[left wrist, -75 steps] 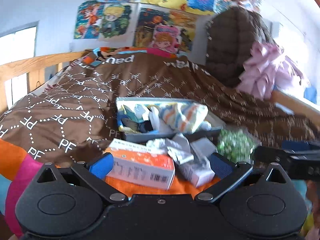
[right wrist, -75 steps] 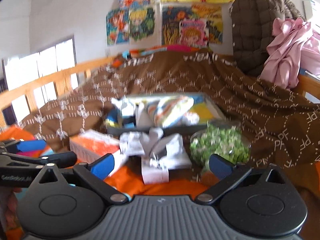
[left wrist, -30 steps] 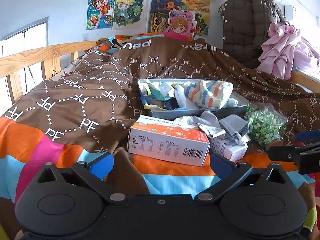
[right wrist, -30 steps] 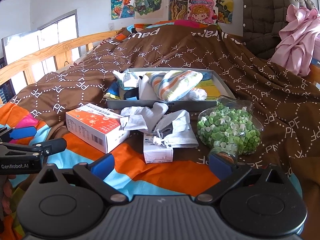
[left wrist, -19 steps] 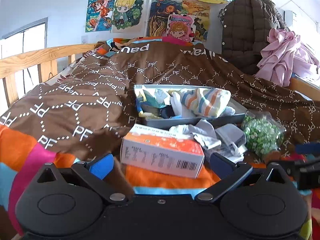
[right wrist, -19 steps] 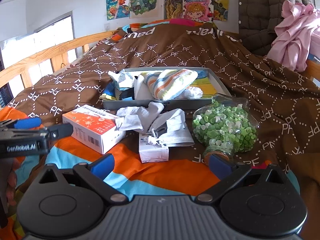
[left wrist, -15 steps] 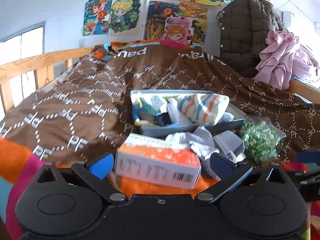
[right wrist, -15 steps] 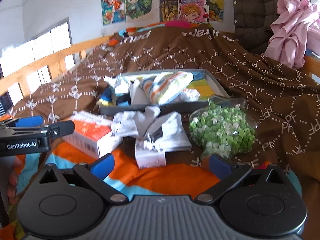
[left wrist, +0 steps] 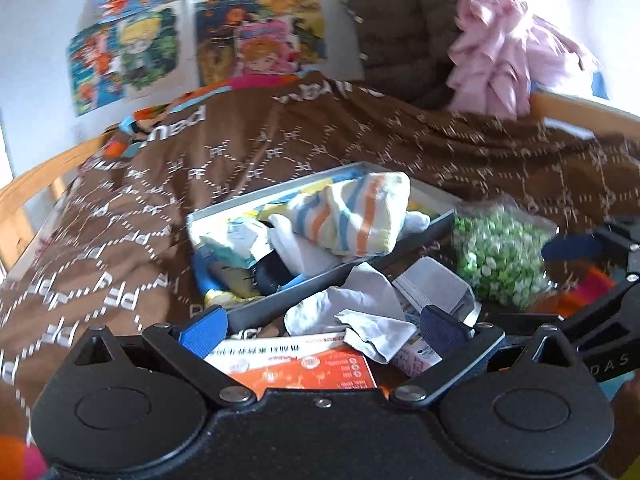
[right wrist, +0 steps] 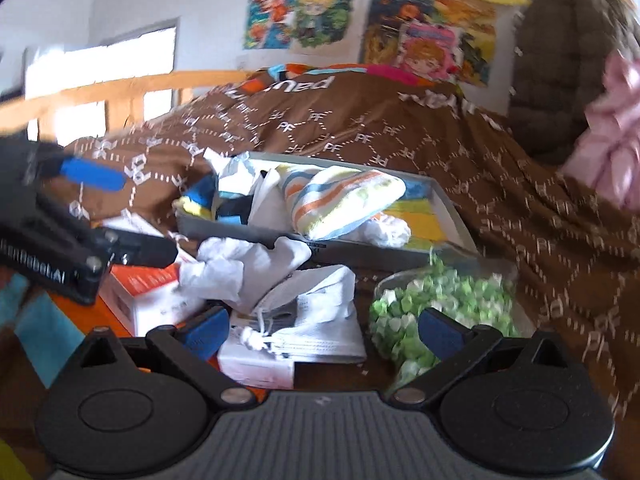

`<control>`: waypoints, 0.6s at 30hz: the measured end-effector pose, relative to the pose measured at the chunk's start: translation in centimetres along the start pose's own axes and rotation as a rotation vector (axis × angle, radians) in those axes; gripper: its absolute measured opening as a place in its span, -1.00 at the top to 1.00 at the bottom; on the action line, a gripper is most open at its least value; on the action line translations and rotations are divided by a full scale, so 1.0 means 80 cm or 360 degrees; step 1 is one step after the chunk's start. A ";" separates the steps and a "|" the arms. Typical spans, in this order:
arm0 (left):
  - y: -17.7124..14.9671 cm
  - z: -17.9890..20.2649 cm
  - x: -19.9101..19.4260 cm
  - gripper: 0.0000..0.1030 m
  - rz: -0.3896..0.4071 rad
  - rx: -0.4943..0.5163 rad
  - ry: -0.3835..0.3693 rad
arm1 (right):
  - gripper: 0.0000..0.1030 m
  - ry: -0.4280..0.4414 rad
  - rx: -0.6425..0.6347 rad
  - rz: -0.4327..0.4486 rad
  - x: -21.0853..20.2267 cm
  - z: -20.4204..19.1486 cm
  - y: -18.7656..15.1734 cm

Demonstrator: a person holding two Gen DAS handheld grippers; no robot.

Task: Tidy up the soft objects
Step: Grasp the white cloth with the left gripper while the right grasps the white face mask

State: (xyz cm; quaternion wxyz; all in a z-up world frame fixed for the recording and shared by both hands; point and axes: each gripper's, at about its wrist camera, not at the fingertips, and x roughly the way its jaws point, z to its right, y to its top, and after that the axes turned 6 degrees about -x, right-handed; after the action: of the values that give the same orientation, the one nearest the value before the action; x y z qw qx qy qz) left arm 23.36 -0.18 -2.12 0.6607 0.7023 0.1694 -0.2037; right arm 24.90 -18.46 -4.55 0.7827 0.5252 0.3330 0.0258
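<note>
Socks and other soft things fill the grey tray (left wrist: 436, 227) that sits on the brown blanket (left wrist: 132, 208) covering the bed. Biggest inside the tray is a rolled striped cloth (left wrist: 352, 216), banded in orange, blue and yellow, lying across the middle and reaching above the rim. Beside it lie a white sock (right wrist: 386, 230) toward the right end, a pale bundle (right wrist: 236, 172) at the left end, and dark and blue pieces (left wrist: 272, 272) low against the front wall; the tray's floor shows yellow and blue (right wrist: 416, 210).

Just in front of the tray, outside it, a crumpled white sock (right wrist: 240, 268) lies partly on an orange and white box (left wrist: 296, 364) and partly on a smaller white box (right wrist: 276, 356) topped with a face mask (right wrist: 316, 308) and its cord. To the right, a clear bag (right wrist: 444, 304) holds green and white beads; it lies beside the tray's front right corner.

Left gripper (left wrist: 324, 326) hovers over the orange box with its blue-tipped fingers spread wide, empty, the white sock between them. Right gripper (right wrist: 324, 328) is also spread and empty, over the small box and mask.
</note>
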 end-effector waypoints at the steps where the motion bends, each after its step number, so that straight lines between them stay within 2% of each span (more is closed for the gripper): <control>1: 0.001 -0.001 0.005 -0.98 -0.0015 0.0027 -0.0014 | -0.99 -0.0003 -0.0053 0.0005 0.004 -0.002 -0.001; 6: 0.001 -0.004 0.034 -0.98 -0.0095 0.0105 -0.0068 | -0.99 0.0009 -0.0233 0.0026 0.019 -0.008 -0.005; 11: 0.004 -0.002 0.062 -0.98 -0.0152 0.0112 -0.0110 | -0.99 0.0052 -0.0255 0.0038 0.031 -0.007 -0.007; 14: 0.010 -0.006 0.082 -0.98 -0.0221 0.0047 -0.0143 | -0.99 0.0064 -0.0260 0.0052 0.038 -0.009 -0.008; 18: 0.019 -0.016 0.111 -0.98 -0.0334 -0.0137 -0.0195 | -0.99 0.0077 -0.0282 0.0063 0.051 -0.012 -0.009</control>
State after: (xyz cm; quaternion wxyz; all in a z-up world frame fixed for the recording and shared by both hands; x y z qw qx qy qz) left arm 31.86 0.70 -5.26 0.6744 0.6381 0.2098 -0.3066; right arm 27.31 -16.38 -7.40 0.8171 0.4596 0.3379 0.0833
